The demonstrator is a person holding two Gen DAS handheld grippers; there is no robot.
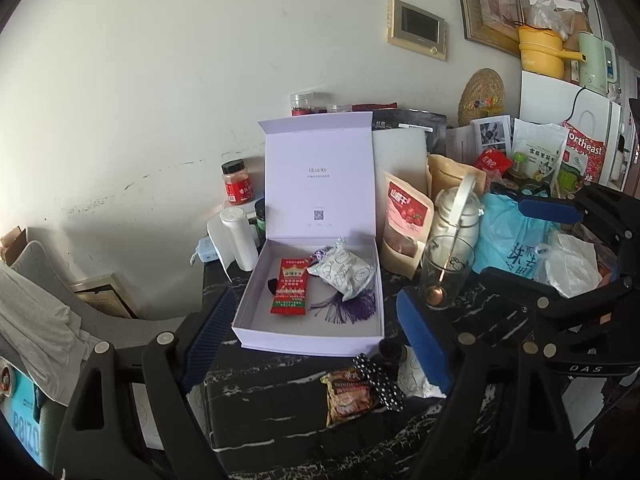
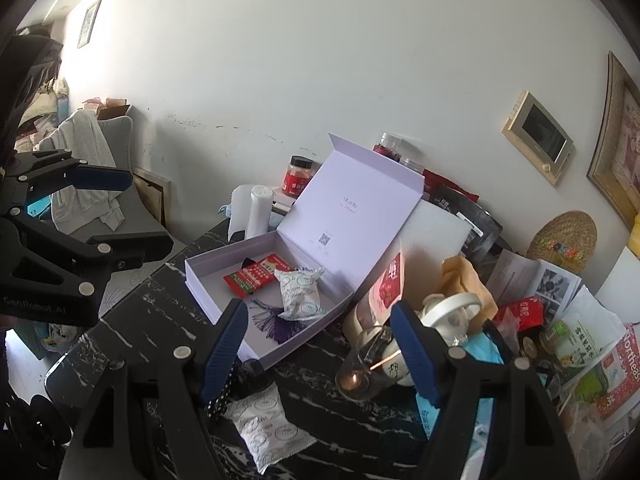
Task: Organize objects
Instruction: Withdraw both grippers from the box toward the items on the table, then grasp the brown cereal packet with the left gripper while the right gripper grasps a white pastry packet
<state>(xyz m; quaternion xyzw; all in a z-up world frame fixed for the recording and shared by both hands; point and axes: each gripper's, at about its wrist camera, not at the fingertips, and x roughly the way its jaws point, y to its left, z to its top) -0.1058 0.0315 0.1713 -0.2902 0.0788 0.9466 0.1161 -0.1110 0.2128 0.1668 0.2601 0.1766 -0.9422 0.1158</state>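
On the black marble-patterned tabletop (image 1: 280, 408), the pale lilac cardboard box (image 1: 316, 336) sits with its lid upright, holding a red snack packet (image 1: 290, 286), a white printed pouch (image 1: 344, 274) and a purple tassel (image 1: 352, 306). It lies at twelve o'clock between the wide, empty jaws of the left gripper (image 1: 316, 344). The right gripper (image 2: 320, 348), also wide and empty, has the box at eleven o'clock and a second white printed pouch (image 2: 266, 428) on the table at six o'clock.
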